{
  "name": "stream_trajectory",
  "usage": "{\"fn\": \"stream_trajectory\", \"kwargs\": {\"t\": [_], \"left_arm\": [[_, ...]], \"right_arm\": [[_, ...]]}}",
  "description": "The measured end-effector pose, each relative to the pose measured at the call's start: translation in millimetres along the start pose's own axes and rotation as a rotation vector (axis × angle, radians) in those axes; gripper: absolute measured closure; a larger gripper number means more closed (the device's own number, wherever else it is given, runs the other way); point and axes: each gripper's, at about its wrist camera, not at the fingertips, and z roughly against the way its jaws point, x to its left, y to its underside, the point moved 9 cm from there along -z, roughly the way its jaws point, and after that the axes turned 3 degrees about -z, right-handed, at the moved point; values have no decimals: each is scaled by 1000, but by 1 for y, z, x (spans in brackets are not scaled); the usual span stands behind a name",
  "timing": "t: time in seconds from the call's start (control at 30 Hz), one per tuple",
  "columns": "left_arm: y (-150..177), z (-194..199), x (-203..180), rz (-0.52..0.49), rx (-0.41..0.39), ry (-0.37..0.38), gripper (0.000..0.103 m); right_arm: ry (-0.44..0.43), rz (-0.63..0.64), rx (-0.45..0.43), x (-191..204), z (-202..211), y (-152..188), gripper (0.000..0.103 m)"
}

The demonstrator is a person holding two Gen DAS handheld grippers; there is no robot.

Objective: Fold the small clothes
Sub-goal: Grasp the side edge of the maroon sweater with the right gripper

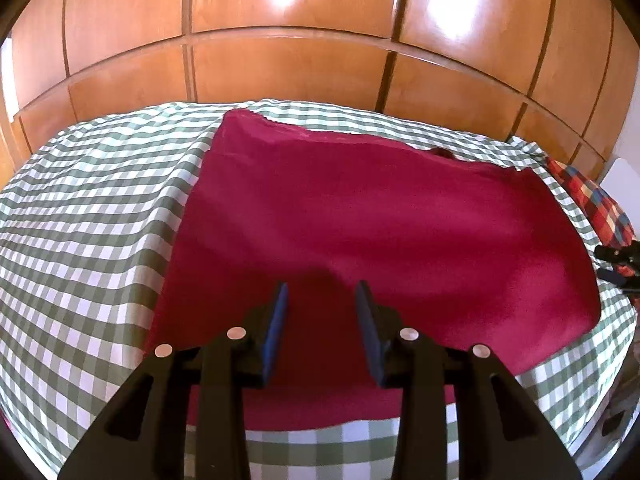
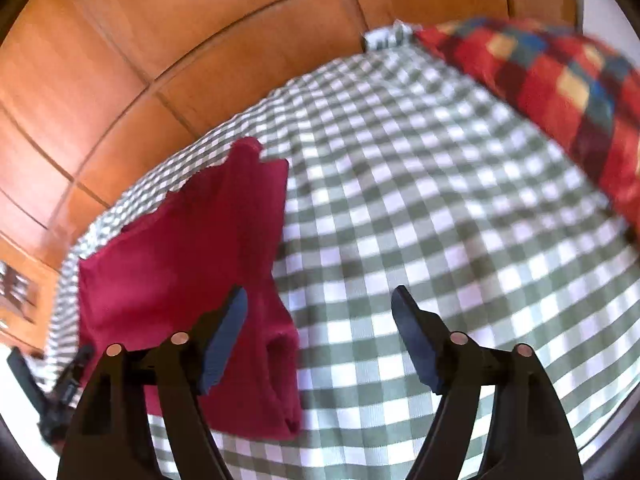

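A dark red garment [image 1: 360, 220] lies spread flat on a green-and-white checked bedsheet [image 1: 88, 216]. My left gripper [image 1: 322, 292] is open and empty, hovering over the garment's near edge. In the right wrist view the same red garment [image 2: 184, 256] lies left of centre with a folded edge near the bottom. My right gripper [image 2: 320, 300] is wide open and empty above the checked sheet [image 2: 440, 220], its left finger over the garment's right edge. The right gripper also shows at the far right of the left wrist view [image 1: 618, 262].
A red, blue and yellow plaid cloth [image 2: 560, 88] lies at the sheet's far right, also seen in the left wrist view [image 1: 592, 196]. Wooden wardrobe panels [image 1: 288, 40] stand behind the bed. The left gripper's body shows at the lower left of the right wrist view [image 2: 60, 384].
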Motion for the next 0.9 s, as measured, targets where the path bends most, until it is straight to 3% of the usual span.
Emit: {"fn": "stream_trajectory", "kwargs": {"t": [0.2,0.4,0.67,0.9], "left_arm": [[9,-2,-5,12,29,17,67],[11,-7,-4,37,56,33,66],[7,-15,-6,30,66,34,65],[6,-20,-3,29,72,54,65]], "right_arm": [[-217,-81,95,9,-21,20,29],[-319,-63,140,34,-40,27,29],[-325,26,180,64,-44,35,71],[-345,85,110,101,-14,23,77]]}}
